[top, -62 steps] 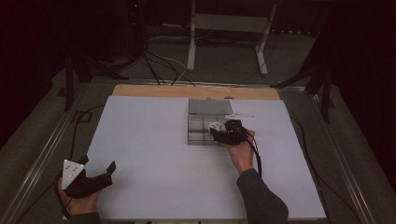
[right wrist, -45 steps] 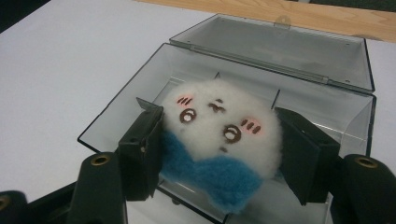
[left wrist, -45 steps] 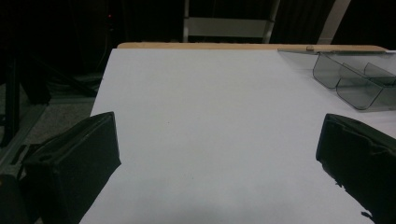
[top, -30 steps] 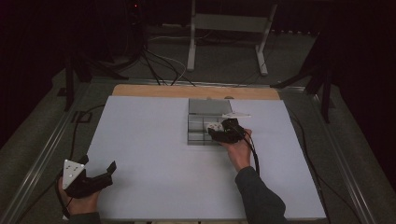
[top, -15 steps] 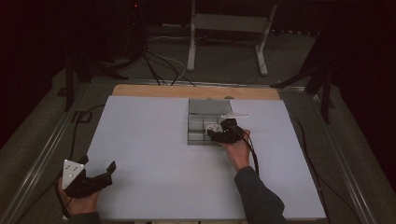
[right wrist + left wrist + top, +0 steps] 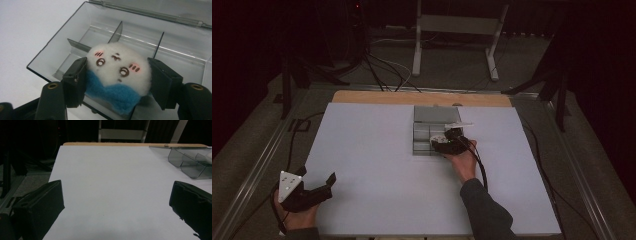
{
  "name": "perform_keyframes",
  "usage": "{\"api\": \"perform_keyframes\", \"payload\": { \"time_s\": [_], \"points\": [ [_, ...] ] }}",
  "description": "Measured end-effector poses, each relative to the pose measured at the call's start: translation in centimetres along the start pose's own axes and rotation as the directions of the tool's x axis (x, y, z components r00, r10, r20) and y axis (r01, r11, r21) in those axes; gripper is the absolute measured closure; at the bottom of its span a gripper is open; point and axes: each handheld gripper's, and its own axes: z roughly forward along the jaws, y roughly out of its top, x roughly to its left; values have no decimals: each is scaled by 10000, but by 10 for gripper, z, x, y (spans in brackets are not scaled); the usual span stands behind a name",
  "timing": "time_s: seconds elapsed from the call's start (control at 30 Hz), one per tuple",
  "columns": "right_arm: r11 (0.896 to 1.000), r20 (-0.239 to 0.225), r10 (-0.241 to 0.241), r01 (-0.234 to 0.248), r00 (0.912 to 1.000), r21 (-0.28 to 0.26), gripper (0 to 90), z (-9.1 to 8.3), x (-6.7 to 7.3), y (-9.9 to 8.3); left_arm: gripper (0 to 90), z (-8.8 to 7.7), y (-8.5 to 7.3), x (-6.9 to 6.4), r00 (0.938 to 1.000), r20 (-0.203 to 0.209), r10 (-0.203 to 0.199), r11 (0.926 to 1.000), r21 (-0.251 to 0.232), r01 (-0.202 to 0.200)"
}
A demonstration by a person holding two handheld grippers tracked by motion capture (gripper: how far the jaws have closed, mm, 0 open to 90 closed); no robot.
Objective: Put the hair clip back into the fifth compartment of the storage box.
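Observation:
A white plush toy with a drawn face and a blue lower part sits between the pads of my right gripper, which is shut on it. The toy hangs over the near compartments of an open, smoke-grey divided box. In the high view the right gripper is at the box's front right corner, with the toy a small white patch at its tip. My left gripper rests near the table's front left corner, its jaws wide apart with nothing between them.
A white board covers the table, with a wooden strip along its far edge. The box lies far right of the left gripper. A metal stand and cables are on the floor beyond.
The right gripper has edged slightly left over the box with the toy still in it. The left gripper has stayed where it was.

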Motion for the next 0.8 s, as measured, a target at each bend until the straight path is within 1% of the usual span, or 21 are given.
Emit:
{"api": "perform_keyframes", "payload": {
  "time_s": [0.27, 0.43, 0.6, 0.7, 0.8],
  "points": [
    [9999, 107, -38, 37, 9999, 116, 350, 1, 0, -1, 6, 0, 0, 0, 10000, -13, -8, 10000, 0, 8],
    [9996, 249, -193, 188, 9995, 199, 350, 2, 1, -1, 5, 0, 0, 0, 10000, -26, -16, 10000, -1, 16],
    [9995, 275, -228, 221, 9994, 235, 350, 2, 2, -1, 5, 0, 0, 0, 10000, -19, 8, 10000, 15, -8],
    [9989, 333, -369, 360, 9988, 286, 348, 2, 3, -1, 6, 0, 0, 0, 10000, -39, -8, 10000, 15, 8],
    [9988, 341, -385, 374, 9987, 315, 345, 2, 3, 0, 6, 0, 0, 0, 10000, -54, -15, 10000, 5, 15]
  ]
}}
